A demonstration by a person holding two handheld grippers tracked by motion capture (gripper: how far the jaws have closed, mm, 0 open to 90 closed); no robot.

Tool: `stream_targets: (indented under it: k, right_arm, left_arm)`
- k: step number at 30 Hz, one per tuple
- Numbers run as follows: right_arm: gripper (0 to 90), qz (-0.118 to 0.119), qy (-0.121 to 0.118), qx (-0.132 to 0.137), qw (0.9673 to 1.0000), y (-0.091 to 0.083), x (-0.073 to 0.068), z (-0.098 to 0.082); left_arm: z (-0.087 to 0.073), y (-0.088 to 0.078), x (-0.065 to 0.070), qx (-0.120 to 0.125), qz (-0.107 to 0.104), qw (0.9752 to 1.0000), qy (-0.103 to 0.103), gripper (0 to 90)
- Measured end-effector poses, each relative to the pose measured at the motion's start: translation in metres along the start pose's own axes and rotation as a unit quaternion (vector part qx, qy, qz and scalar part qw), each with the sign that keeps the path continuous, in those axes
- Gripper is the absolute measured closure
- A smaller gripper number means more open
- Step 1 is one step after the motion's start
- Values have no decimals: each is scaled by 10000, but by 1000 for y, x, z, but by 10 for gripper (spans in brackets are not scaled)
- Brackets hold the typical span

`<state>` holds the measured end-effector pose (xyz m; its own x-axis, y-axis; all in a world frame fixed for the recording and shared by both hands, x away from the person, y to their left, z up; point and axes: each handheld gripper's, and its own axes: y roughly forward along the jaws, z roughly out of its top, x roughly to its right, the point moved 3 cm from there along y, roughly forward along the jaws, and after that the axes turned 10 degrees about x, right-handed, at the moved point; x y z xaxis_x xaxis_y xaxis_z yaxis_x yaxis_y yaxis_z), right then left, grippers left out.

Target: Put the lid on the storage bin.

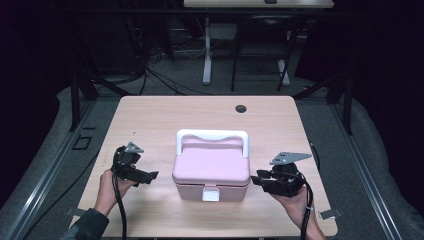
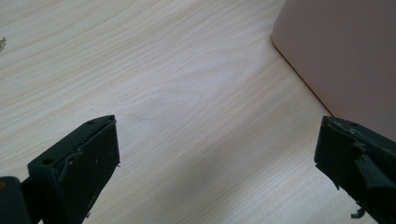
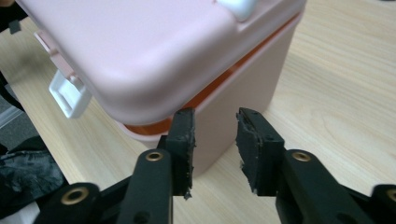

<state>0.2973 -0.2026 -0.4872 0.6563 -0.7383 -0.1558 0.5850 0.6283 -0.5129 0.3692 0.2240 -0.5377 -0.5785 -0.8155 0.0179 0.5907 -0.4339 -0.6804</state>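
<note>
A pink lidded box (image 1: 211, 162) with a white handle (image 1: 212, 135) and a white front latch (image 1: 211, 194) stands mid-table. My left gripper (image 1: 152, 175) hovers to its left, pointing at it. In the left gripper view its jaws (image 2: 217, 154) stand wide open over bare wood, and the box's wall (image 2: 345, 51) is at the upper right. My right gripper (image 1: 256, 179) is at the box's right side. In the right gripper view it (image 3: 215, 140) is open by a narrow gap, just short of the box's corner (image 3: 219, 112), with nothing between the pads. An orange strip shows under the lid (image 3: 140, 46).
The wooden table (image 1: 150, 125) has a round cable hole (image 1: 241, 108) near its far edge. Beyond it stand another desk (image 1: 257, 4) with white legs and cables on a dark floor. Bare wood lies on both sides of the box.
</note>
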Motion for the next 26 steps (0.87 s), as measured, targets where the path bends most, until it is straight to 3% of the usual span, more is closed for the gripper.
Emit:
stream_targets:
  k: [4,9,16,23,26]
  right_arm:
    - [566,-124,45,-49,9999,-3,4,-4]
    - [361,-451,88,-148,9988,-3,15,-14]
    - [155,-847,163,-307,9958,0,35,-23]
    - [9,-1011,272,-436,9935,2,53,-30]
    - [0,-1014,289,-493,9932,4,56,-32]
  left_arm:
    - [-1,0,-1,-4,17,10000,-16,1]
    - [-2,1,-4,-31,45,10000,-2,1]
    - [-4,5,-8,-120,91,9999,27,0]
    - [-6,9,-10,-182,83,9998,-21,0]
    - [-6,9,-10,-171,78,9998,-12,1]
